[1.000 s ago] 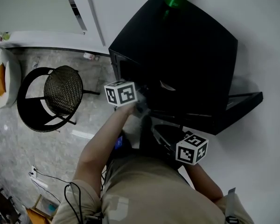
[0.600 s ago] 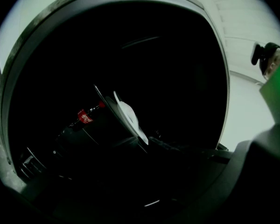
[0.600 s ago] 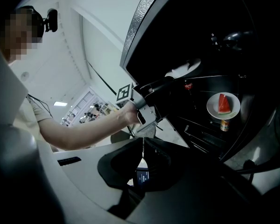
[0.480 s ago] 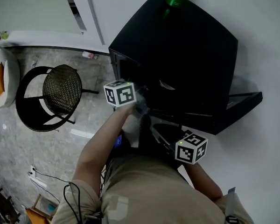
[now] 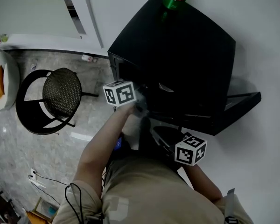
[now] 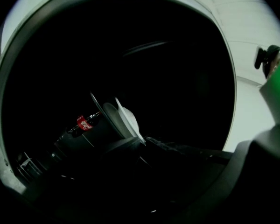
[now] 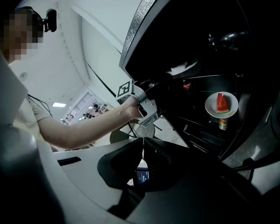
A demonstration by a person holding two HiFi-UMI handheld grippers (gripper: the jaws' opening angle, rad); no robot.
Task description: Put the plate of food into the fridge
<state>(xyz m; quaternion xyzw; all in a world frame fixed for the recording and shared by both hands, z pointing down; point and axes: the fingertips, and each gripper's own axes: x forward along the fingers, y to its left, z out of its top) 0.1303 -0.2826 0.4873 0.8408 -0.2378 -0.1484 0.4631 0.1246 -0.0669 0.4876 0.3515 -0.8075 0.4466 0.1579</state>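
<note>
Right gripper view: plate [image 7: 211,108] with watermelon [image 7: 222,101] rests inside fridge [image 7: 196,36], ahead of left gripper [image 6: 143,143], apart. Its jaws have just been closing on nothing. Open door [image 5: 245,101] is nearer right gripper [image 7: 143,143], clenched empty.

The fridge [image 5: 177,45] fills the centre and upper right of the head view. Your only way in is its dark front at mid-frame, between the cabinet's left edge and the door [image 5: 245,101] swung out at right. In the right gripper view, the plate [image 7: 221,104] takes the shelf at right, with a can [image 7: 223,124] just under it. At left a chair [image 5: 60,92] stands apart from the fridge, with bare floor between them.
</note>
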